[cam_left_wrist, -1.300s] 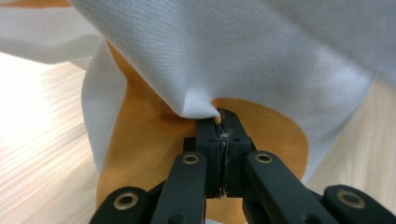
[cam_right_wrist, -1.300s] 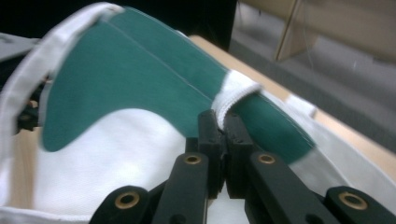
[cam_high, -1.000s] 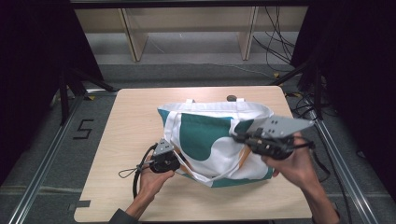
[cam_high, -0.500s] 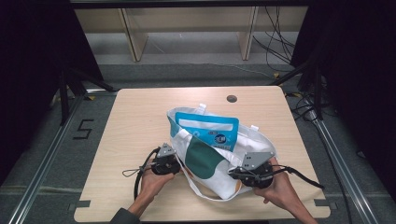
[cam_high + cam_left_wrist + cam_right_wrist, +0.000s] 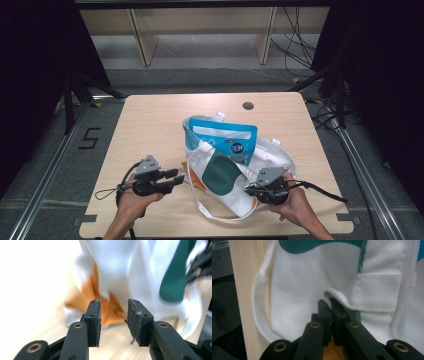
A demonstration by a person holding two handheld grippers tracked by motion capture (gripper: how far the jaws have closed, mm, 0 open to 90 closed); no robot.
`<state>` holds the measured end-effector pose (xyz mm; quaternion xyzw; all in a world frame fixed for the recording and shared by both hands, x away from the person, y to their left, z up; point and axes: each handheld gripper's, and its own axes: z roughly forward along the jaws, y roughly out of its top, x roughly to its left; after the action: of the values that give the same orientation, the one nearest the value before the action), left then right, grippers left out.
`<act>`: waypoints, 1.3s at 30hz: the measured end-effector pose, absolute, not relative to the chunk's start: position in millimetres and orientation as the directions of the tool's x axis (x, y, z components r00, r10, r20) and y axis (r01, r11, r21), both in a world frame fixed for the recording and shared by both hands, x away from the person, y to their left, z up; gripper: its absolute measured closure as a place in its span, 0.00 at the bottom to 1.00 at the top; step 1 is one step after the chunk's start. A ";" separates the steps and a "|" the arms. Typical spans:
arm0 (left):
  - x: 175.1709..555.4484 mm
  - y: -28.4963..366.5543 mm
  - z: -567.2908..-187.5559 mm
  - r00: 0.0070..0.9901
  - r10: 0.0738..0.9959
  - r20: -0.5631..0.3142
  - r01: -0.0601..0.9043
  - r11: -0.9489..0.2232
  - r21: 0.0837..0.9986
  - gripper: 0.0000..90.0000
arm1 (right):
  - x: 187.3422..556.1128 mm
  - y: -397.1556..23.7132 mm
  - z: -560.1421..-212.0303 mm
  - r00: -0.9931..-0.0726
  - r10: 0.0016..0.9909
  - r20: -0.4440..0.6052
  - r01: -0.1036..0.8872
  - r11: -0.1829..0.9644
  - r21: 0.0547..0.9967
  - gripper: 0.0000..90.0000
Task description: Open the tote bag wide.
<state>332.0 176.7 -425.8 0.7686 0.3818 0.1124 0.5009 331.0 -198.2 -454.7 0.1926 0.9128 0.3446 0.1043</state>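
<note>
A white cloth bag (image 5: 227, 185) with green and orange patches lies slumped on the near half of the desk (image 5: 150, 120), its mouth turned toward the far side. A blue and white pouch (image 5: 225, 140) sticks out of that mouth, its upper part clear of the cloth and its lower part tucked down inside the bag. I cannot tell whether anything else is in the bag.

The right gripper (image 5: 256, 190) sits at the bag's near right edge, low over the desk, its fingers pinched tight on a fold of the white hem. In the right gripper view the cloth bunches up over the fingertips (image 5: 325, 305), beside a stitched square patch where a strap joins the bag.

The left gripper (image 5: 177, 178) is just off the bag's left side, pointing at it. Its fingers have just been opening and now stand partly apart with nothing between them; in the left gripper view the bag's white cloth and an orange corner lie just beyond the fingertips (image 5: 94, 312), not touching.

A loop of the bag's white strap (image 5: 210, 212) trails on the desk toward the near edge. A small dark round hole (image 5: 248, 105) sits in the desk near its far edge, well apart from the bag.
</note>
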 end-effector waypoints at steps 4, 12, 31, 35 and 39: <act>338.3 168.9 -398.3 0.690 0.691 -0.215 0.438 -0.162 0.884 0.59 | 332.7 -198.1 -453.2 -0.912 0.405 -0.065 0.259 0.691 0.675 0.98; 351.5 130.8 -381.4 0.732 0.655 -0.187 0.399 -0.190 0.897 0.55 | 332.8 -200.3 -452.6 -0.906 0.421 -0.053 0.275 0.678 0.682 0.98; 361.0 117.0 -481.5 0.778 0.621 -0.095 0.444 -0.436 0.783 0.97 | 353.5 -202.3 -453.7 -0.863 0.483 -0.149 0.274 0.695 0.665 0.98; 358.4 109.8 -512.5 0.779 0.617 -0.110 0.488 -0.487 0.724 0.97 | 356.7 -200.6 -457.9 -0.869 0.472 -0.152 0.266 0.702 0.660 0.98; 358.3 106.3 -510.3 0.788 0.610 -0.080 0.475 -0.520 0.710 0.97 | 357.4 -197.8 -470.8 -0.865 0.455 -0.211 0.246 0.751 0.613 0.98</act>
<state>358.3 106.3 -510.3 0.8670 0.3128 0.0897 0.3773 357.4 -197.8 -470.8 0.1908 0.9189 0.2969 0.1763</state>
